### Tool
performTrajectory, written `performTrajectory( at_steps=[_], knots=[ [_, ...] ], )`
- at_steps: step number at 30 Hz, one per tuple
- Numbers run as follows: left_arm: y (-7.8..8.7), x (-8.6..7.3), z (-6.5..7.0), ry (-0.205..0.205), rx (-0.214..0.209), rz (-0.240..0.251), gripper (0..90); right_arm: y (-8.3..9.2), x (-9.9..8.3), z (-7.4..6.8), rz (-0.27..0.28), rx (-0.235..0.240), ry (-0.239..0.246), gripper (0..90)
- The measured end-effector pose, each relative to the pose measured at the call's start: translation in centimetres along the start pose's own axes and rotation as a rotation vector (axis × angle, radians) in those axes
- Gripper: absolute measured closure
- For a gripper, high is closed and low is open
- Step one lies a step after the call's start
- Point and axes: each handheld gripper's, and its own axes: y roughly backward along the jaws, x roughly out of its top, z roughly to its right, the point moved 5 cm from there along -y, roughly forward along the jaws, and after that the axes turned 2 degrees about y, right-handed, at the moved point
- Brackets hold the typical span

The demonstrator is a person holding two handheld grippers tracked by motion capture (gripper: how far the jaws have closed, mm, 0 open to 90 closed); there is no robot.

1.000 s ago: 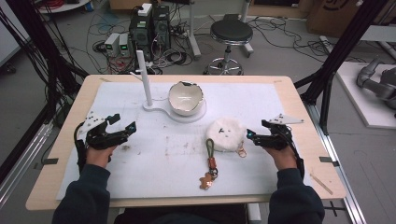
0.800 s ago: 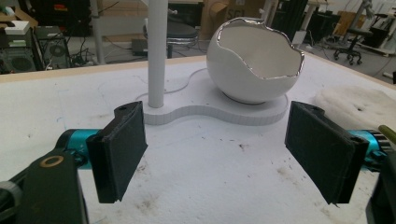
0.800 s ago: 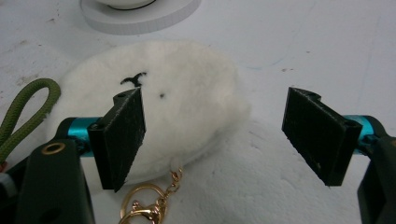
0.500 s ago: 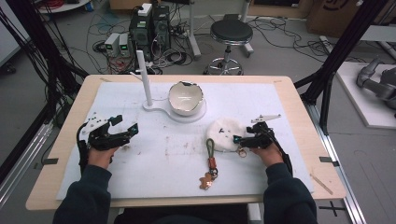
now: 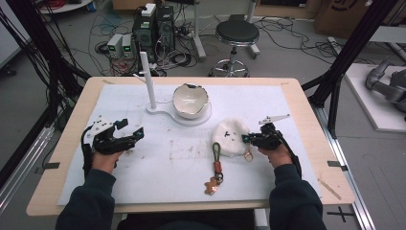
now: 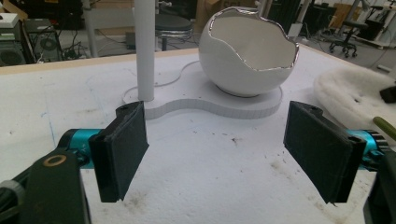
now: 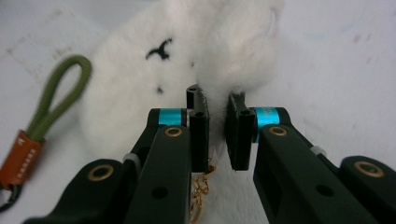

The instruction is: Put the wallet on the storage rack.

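2 tools are in my hands, and they are doing different jobs. My right tool (image 5: 255, 139) sits at the right centre of the high view, pressed against the right edge of the white plush toy (image 5: 231, 136). In the right gripper view its jaws stand narrow, with a tuft of the toy's fur pinched in the small gap between them; I judge this a grip on the fur rather than on the toy's body, because the plush is too broad and soft to span. My left tool (image 6: 224, 149) rests at the left centre of the high view, jaws wide and holding nothing, with bare stained tabletop (image 5: 167, 167) between its pads. I read it as waiting clear of the work.

The plush toy lies on the tabletop just right of centre, near the white stand (image 5: 177, 112) that carries the eggshell-shaped bowl (image 5: 190, 99) and an upright post (image 5: 148, 80). A keychain trails from the toy toward the bottom of the frame: an olive cord loop (image 5: 216, 152), an orange tab (image 5: 218, 167) and a small brown bear charm (image 5: 209, 186).

The right gripper view shows a fine gold chain (image 7: 201, 186) under the jaws and black stitched marks on the fur, which are hard to make out from above. The left gripper view shows the bowl's jagged silver rim. The high view alone gives the whole layout and how well apart my 2 tools are.
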Motion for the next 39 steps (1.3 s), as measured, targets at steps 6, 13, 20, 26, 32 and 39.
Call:
performTrajectory(
  at_steps=[6, 13, 20, 26, 32, 39],
  knots=[
    [-0.2, 0.0, 0.3, 0.004, -0.014, -0.006, 21.9, 2.2, 1.8, -1.3, 0.184, -0.045, 0.065, 83.2],
    [-0.8, 0.2, 1.6, 0.025, -0.076, -0.005, 21.9, 4.0, 3.0, -1.8, 0.337, -0.014, 0.04, 83.4],
    [-2.4, 0.2, 5.4, 0.023, -0.244, -0.024, 21.9, 3.3, 4.2, -5.1, 0.381, 0.073, 0.119, 83.3],
    [-3.9, -0.6, 8.4, 0.013, -0.339, -0.069, 21.9, 2.9, 5.1, -7.4, 0.413, 0.149, 0.157, 83.3],
    [-5.2, -1.2, 11.1, 0.02, -0.44, -0.105, 21.9, 2.1, 5.6, -9.8, 0.424, 0.22, 0.205, 83.2],
    [-5.6, -1.5, 11.9, 0.016, -0.475, -0.121, 41.9, 1.1, 5.6, -11.2, 0.393, 0.264, 0.233, 82.9]
  ],
)
